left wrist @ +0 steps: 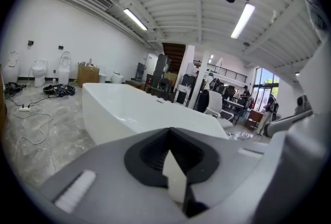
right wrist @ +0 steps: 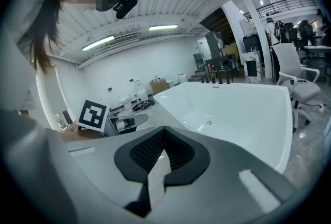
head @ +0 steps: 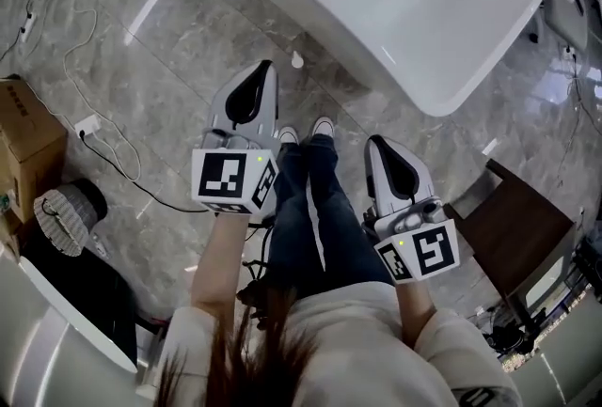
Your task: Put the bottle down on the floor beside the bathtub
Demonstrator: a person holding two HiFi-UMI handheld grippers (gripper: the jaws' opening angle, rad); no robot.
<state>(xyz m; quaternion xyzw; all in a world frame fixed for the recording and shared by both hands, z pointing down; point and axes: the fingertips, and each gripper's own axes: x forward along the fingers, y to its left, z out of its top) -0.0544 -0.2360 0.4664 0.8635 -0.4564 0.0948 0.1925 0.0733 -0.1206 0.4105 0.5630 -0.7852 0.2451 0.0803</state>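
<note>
Pressed-together, empty left hand-held gripper (head: 267, 67) and right hand-held gripper (head: 374, 142) hang above the bottle (head: 297, 60) beside the bathtub (head: 404, 20).

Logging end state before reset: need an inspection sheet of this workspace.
Surface: grey marble floor.
Job's things: white bathtub; small white object on the floor beside it, probably the bottle.
Clutter: cardboard box, left.
Grippers: left hand-held gripper and right hand-held gripper both shut, nothing between the jaws.
Cables: power strip and black cable on the floor, left.
Surroundings: toilets along the far wall; office chair.
</note>
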